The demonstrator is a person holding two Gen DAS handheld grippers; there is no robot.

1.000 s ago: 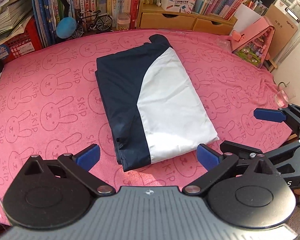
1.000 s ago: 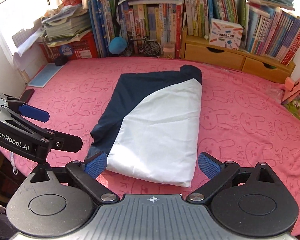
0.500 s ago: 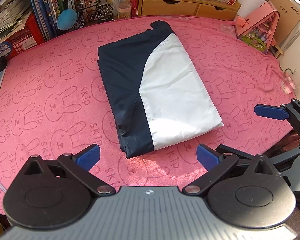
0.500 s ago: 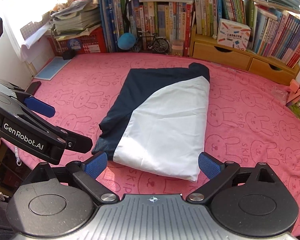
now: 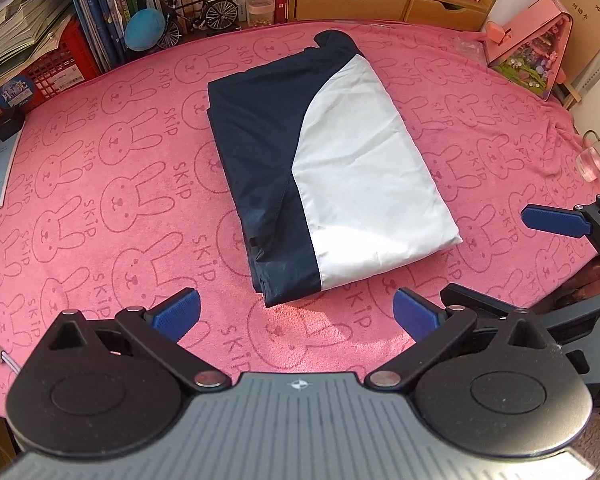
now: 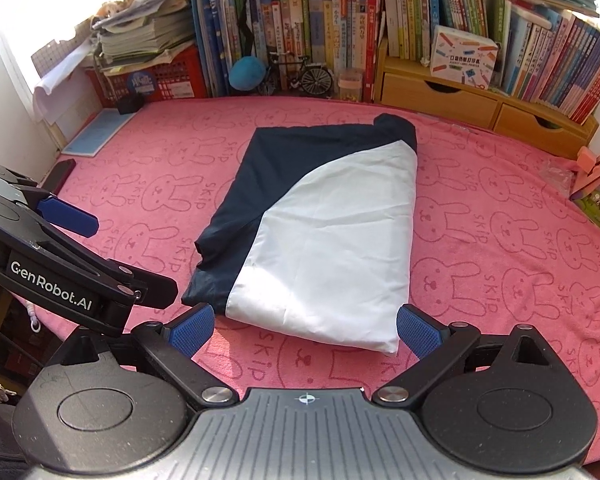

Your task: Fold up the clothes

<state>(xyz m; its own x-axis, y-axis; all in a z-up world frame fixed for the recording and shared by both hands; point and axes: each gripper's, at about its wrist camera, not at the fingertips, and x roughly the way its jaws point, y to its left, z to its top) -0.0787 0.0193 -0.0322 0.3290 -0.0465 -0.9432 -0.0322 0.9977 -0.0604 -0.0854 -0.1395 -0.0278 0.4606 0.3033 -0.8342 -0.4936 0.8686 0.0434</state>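
Okay, both my grippers sit wide open, holding nothing. Left gripper (image 5: 296,312) hovers over bare pink towel (image 5: 100,184), clear of the folded garment (image 5: 320,168); right gripper (image 6: 306,330) has its blue pads (image 6: 192,328) just at the garment's near edge, contact unclear. Garment lies mid-towel, navy left, white right. Readable: "SKiP" with bunnies across the towel, "GenRobot.AI" on the left gripper in the right view. Open towel on all sides; bookshelf (image 6: 340,40) bounds the far edge, glass cup (image 5: 592,160) far right.

A pink bunny-print towel (image 5: 112,184) carries a folded navy-and-white garment (image 5: 340,168), centred.
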